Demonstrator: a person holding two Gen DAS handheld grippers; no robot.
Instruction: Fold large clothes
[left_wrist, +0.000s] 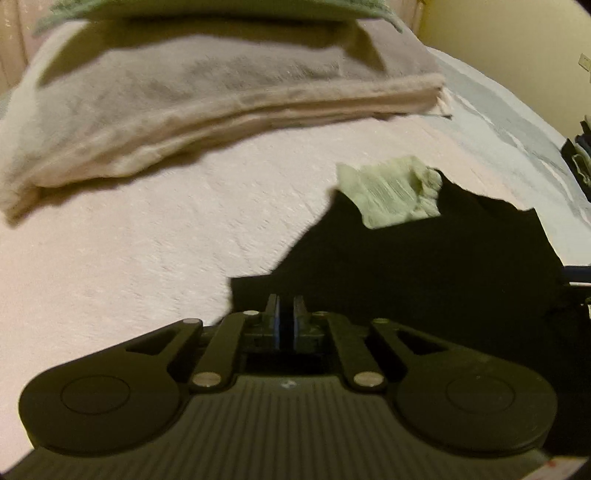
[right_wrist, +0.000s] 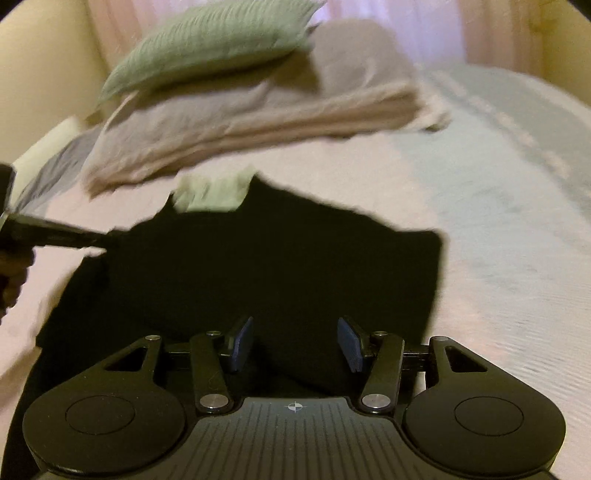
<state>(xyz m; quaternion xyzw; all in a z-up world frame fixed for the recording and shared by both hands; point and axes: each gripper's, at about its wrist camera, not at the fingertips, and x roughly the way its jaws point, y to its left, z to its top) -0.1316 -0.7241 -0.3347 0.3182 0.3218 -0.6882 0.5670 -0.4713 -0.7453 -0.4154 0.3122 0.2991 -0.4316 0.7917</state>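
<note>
A black garment (left_wrist: 424, 266) lies spread on the pink bed cover (left_wrist: 129, 240), with a pale green fuzzy patch (left_wrist: 391, 192) showing at its far edge. My left gripper (left_wrist: 287, 299) is shut on the garment's near left corner, its blue pads pressed nearly together. In the right wrist view this left gripper (right_wrist: 99, 240) comes in from the left, held by a hand (right_wrist: 11, 280), its tip at the cloth edge. My right gripper (right_wrist: 295, 325) stands open low over the black garment (right_wrist: 277, 258), which fills the space between its fingers. The image is motion-blurred.
A folded beige blanket (right_wrist: 258, 118) lies across the far side of the bed, with a green pillow (right_wrist: 210, 44) on top. Pale blue bedding (right_wrist: 498, 166) covers the right side. Dark items (left_wrist: 580, 162) sit beyond the bed's right edge. A cream wall stands behind.
</note>
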